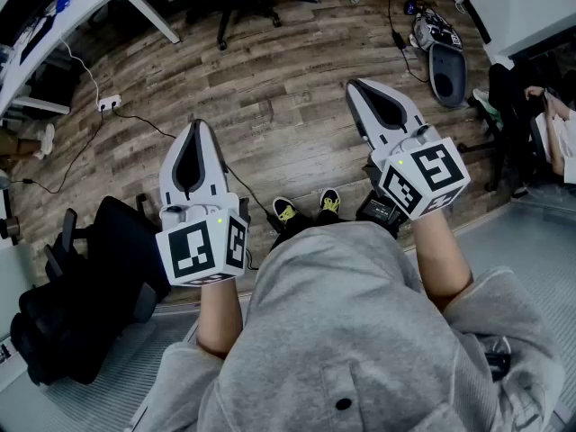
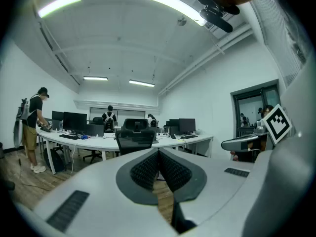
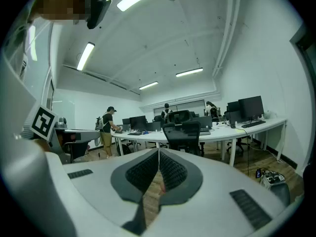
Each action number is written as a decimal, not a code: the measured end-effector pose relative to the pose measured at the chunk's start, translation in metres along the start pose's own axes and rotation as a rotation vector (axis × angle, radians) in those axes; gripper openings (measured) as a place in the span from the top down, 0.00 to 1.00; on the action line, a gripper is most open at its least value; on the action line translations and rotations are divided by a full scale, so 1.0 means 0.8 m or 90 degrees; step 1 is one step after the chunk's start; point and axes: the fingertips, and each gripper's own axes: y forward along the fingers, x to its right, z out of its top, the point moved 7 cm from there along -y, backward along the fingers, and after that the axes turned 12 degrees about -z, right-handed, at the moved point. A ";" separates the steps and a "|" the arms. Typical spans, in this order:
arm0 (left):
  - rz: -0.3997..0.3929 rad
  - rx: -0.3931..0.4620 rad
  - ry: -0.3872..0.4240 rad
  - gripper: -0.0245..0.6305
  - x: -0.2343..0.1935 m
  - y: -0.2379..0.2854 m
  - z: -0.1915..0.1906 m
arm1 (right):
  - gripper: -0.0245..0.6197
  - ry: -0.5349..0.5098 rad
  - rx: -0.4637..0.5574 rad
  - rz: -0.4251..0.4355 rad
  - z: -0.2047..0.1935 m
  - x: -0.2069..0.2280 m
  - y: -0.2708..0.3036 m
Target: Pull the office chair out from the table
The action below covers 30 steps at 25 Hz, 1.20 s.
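Right in front of the grey sweatshirt (image 1: 360, 331), the left gripper (image 1: 197, 130) and the right gripper (image 1: 354, 85) are held out side by side, each with its jaws pressed together on nothing; the ribbed dark pads meet at a point in the left gripper view (image 2: 158, 151) and in the right gripper view (image 3: 158, 149). The shells are smooth pale plastic, tapering like beaks. Only the head view shows what lies underfoot: dark shoes (image 1: 286, 211) with yellow laces, a floor (image 1: 270, 97) of worn wood-look planks, a padded black spare chair (image 1: 99, 286) close at the person's left, and a white power strip (image 1: 109, 103) with its cord trailing across the boards. The gripper views alone show the room at eye level. The office chair (image 2: 134, 141) (image 3: 183, 135), black with a mesh back, stands at the near edge of the long curved white table (image 2: 94, 142) (image 3: 222, 134), well apart from both grippers. Dark monitors (image 2: 74, 120) (image 3: 251, 107) line the tabletop, a person (image 2: 32, 127) (image 3: 106, 127) in a cap stands at its end, and light strips (image 2: 173, 4) run along the white vaulted ceiling (image 2: 123, 38).
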 end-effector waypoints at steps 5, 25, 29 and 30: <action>0.001 -0.007 0.007 0.95 -0.012 -0.008 0.003 | 0.92 0.006 0.000 0.007 0.002 -0.017 0.009; -0.012 0.008 0.007 0.95 -0.079 -0.041 -0.004 | 0.92 -0.019 0.010 -0.005 0.005 -0.082 0.034; -0.012 0.011 0.013 0.95 -0.090 -0.040 -0.005 | 0.92 -0.017 0.017 -0.004 0.005 -0.088 0.043; -0.011 0.013 0.013 0.95 -0.092 -0.039 -0.004 | 0.92 -0.020 0.018 -0.002 0.006 -0.090 0.045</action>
